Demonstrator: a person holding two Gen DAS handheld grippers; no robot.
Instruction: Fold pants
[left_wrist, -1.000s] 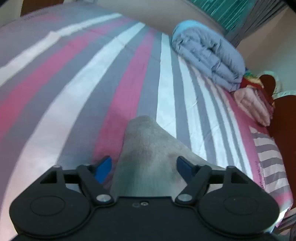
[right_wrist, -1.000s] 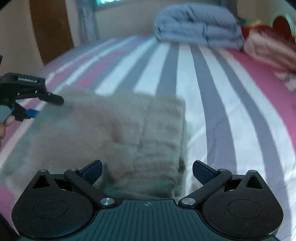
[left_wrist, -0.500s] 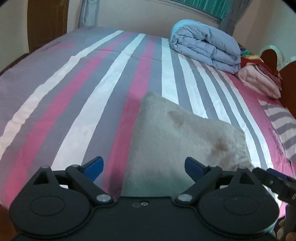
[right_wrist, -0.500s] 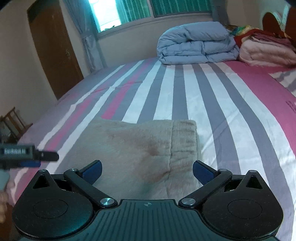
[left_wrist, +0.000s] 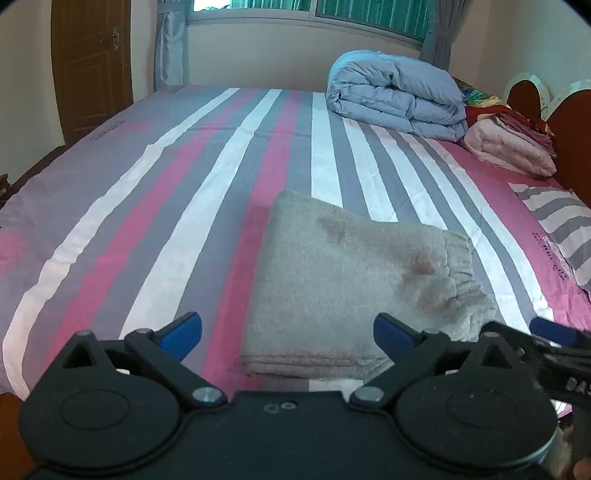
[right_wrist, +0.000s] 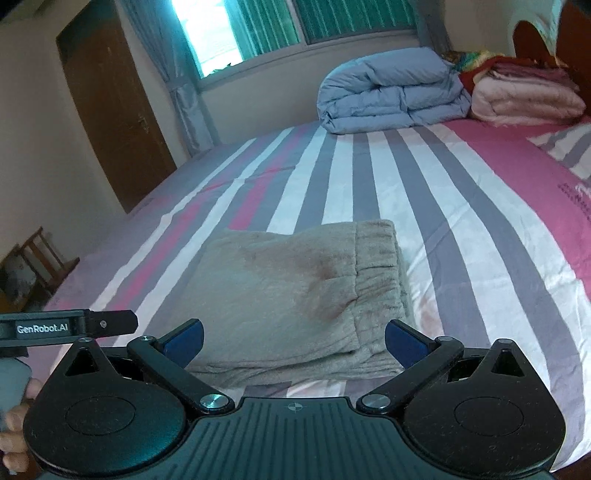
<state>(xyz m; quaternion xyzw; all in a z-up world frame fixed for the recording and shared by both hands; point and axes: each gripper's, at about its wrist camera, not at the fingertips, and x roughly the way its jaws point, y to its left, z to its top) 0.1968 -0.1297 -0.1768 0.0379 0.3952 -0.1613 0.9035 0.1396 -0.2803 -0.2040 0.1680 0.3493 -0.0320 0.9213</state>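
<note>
The pants (left_wrist: 354, 291) are lying folded into a neat stack on the bed (left_wrist: 155, 206). The left gripper (left_wrist: 288, 332) is opening, nothing between its fingers; the right gripper (right_wrist: 293, 341) is hanging spread and empty, suggesting folding is done.

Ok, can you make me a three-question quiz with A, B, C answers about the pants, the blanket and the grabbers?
1. Where do the folded beige pants lie?
A. on the striped bedsheet
B. on the wooden chair
C. on the floor

2. What colour is the rolled-up duvet?
A. green
B. light blue
C. black

3. How is the right gripper?
A. shut on the pants
B. shut on the duvet
C. open, holding nothing

Answers:
1 A, the sheet's stripes show all round the pants.
2 B, it is pale blue beside the pink blanket.
3 C, its blue pads stand wide apart, clear of the cloth.
</note>
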